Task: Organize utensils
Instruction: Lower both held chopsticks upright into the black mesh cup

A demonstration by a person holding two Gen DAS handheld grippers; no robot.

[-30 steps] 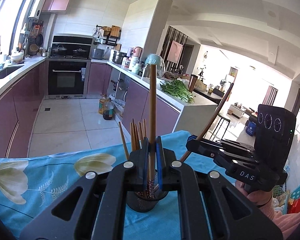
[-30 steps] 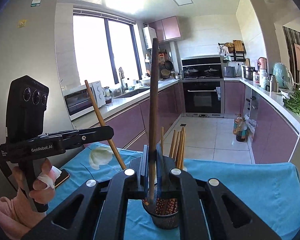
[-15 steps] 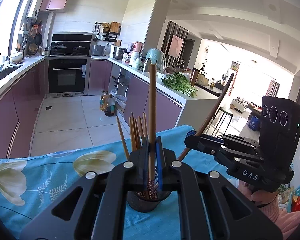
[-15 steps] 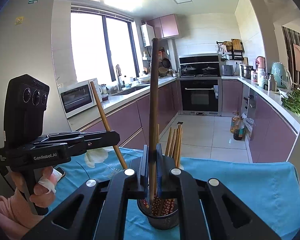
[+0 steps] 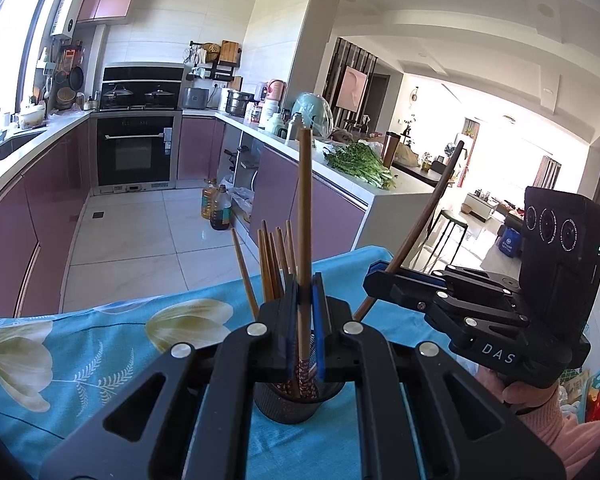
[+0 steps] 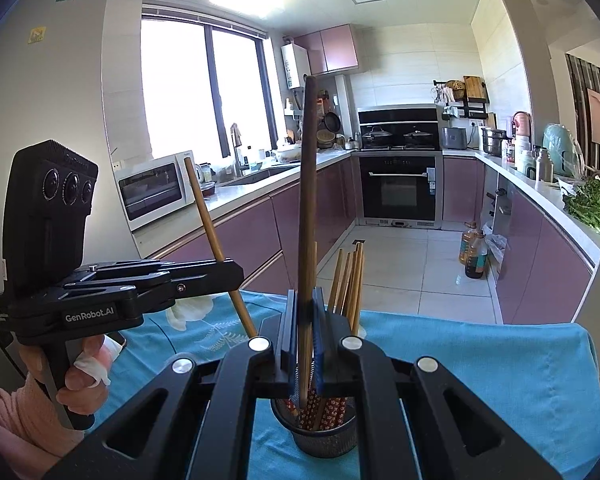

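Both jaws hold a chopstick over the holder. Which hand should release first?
Left, narrowly. The left gripper has its jaws shut on the light chopstick, upright, patterned tip already inside the holder. The right gripper has its dark chopstick reaching in too, but leaning more.

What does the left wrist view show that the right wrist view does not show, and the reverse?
Only the left wrist view shows the bright living area and the stool. Only the right wrist view shows the window, the microwave and the sink faucet. Both share the oven, the greens on the counter, the blue tablecloth, the mesh utensil cup with chopsticks, and each hand-held gripper shut on one chopstick: left hand-held gripper, right hand-held gripper.
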